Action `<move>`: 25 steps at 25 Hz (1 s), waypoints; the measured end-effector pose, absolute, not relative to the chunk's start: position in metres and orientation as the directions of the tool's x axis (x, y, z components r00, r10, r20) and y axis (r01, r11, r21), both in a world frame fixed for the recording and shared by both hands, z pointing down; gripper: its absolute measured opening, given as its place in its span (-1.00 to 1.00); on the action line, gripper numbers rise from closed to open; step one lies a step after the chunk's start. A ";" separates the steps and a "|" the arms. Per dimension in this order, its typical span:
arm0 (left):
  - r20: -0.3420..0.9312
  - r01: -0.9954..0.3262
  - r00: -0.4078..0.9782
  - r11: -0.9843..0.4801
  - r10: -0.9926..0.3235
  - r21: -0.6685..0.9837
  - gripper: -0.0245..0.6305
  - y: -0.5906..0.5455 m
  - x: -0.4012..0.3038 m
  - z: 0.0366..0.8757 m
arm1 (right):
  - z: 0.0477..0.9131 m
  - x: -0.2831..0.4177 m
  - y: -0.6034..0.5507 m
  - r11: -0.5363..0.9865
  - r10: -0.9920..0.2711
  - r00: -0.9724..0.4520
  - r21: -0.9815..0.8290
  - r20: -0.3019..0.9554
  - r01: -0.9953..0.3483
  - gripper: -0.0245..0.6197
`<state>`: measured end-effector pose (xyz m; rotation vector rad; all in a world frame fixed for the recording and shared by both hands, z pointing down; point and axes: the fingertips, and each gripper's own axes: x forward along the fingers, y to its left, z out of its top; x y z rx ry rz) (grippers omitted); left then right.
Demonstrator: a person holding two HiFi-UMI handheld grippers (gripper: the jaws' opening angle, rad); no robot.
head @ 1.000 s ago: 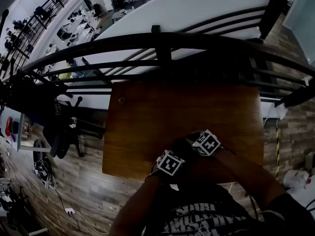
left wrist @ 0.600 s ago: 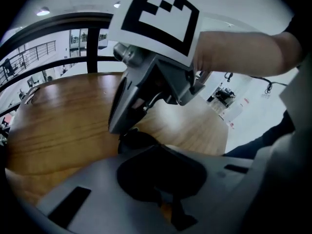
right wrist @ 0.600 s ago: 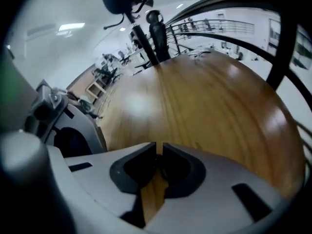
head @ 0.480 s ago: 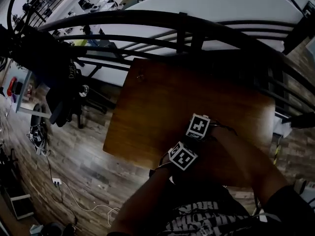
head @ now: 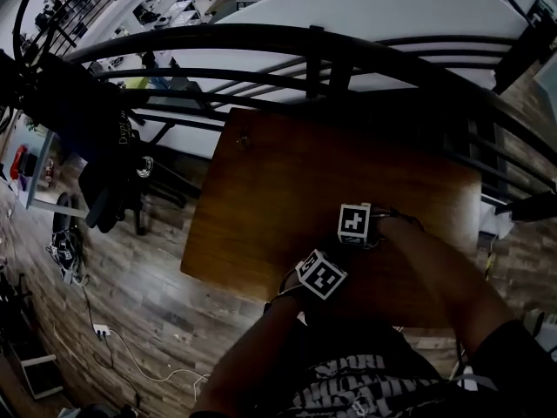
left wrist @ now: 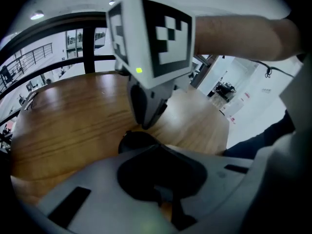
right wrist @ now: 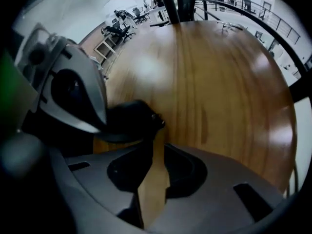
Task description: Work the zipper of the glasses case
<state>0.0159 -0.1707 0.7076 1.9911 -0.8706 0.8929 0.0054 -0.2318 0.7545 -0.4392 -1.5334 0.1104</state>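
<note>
Head view: both grippers sit close together near the table (head: 287, 181) edge by the person's body, marker cubes up, forearms (head: 439, 281) coming in from below. The cubes hide the fingers & the glasses case here, so this view gives no grip info. It alone shows the wider scene: black railing (head: 261, 42) beyond the table, dark clothing (head: 91, 133) hung on it at left, and an office floor further down.

Left gripper (left wrist: 156, 150) view: its fingers are closed together w/ no real gap. The black glasses case (left wrist: 134, 139) pokes out just past the tips, lying on the wood. Can't tell whether the fingers pinch its edge or only rest against it. The right gripper shows from outside here, w/ its big checkered cube and its fingers pointing down, tips right at the case.

Right gripper (right wrist: 156, 147) view: fingers stand narrowly apart and have just been opening. Only bare table wood shows in the gap, nothing btwn them. The case lies just beyond the tips, a bit left of the gap. It has a small nub (right wrist: 157, 118) at its near end, prob the zip pull, which no other view shows. The left gripper's grey body sits over the case's far left part.
</note>
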 end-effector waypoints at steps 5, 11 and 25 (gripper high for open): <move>0.819 -0.795 0.522 -0.484 -0.239 0.365 -0.91 -0.171 0.021 0.707 | 0.725 0.002 -0.240 0.927 0.319 -0.255 -0.245 0.913 0.284 -0.72; 0.825 -0.795 0.514 -0.493 -0.237 0.353 -0.91 -0.170 0.019 0.707 | 0.709 -0.044 -0.265 0.955 0.185 -0.421 -0.060 0.888 0.292 -0.71; 0.827 -0.818 0.504 -0.445 -0.249 0.364 -0.91 -0.174 0.018 0.709 | 0.744 -0.024 -0.224 0.684 0.445 0.082 -0.397 0.892 0.612 -0.85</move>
